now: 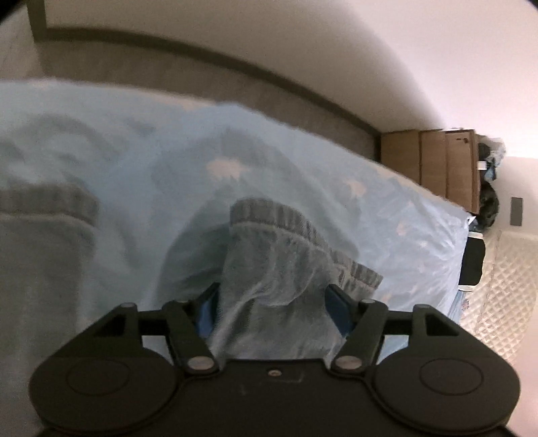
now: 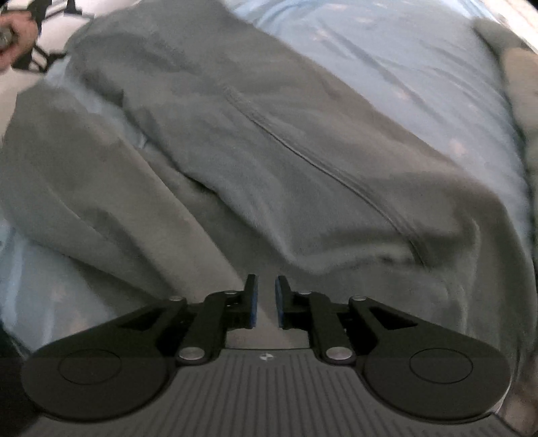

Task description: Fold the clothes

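A grey fleece garment lies on a light blue bedsheet [image 1: 403,218]. In the left wrist view one of its sleeves [image 1: 269,269], ending in a ribbed cuff [image 1: 269,215], runs up between the fingers of my left gripper [image 1: 273,302]. The jaws stand wide and the blue pads [image 1: 339,309] do not press on the cloth. In the right wrist view the garment's body [image 2: 269,151], with a long seam across it, fills the frame. My right gripper [image 2: 266,295] hovers over it with a narrow gap between the pads and nothing in the gap.
A second ribbed hem [image 1: 50,201] lies at the left. The bedsheet [image 2: 386,50] shows beyond the garment. A wooden cabinet [image 1: 444,164] and dark items stand past the bed's far corner. A hand [image 2: 16,30] is at the top left.
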### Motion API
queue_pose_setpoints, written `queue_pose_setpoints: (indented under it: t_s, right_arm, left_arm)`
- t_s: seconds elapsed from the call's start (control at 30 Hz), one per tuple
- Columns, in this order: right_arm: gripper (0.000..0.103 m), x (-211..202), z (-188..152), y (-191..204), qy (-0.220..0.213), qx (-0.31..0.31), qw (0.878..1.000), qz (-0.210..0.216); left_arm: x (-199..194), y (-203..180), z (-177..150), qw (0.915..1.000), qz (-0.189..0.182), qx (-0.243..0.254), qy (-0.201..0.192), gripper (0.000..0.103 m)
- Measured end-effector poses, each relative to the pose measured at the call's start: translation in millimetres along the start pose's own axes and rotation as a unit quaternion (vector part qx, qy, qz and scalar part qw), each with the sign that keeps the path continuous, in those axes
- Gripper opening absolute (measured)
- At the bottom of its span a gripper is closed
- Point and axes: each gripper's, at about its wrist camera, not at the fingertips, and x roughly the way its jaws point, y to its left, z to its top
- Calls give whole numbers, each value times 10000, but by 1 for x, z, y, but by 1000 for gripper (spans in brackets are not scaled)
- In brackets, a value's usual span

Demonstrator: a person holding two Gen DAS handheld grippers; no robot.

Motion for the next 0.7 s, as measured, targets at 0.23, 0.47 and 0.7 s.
queue_pose_setpoints:
  t_s: [0.23, 0.47, 0.7]
  right_arm:
    - [15, -33, -41, -7, 88, 1453, 9892, -182]
    - [15, -48, -75, -5, 85, 2401, 9705, -197]
    - [15, -71, -119, 8, 90, 2836, 9585, -292]
  left_arm:
    - [-41, -22, -7, 9946, -574, 682, -531, 1]
    - [-102, -6, -1, 9868, -917, 1066, -803, 1]
    - [-97, 45, 2, 9951, -441, 805, -361, 6]
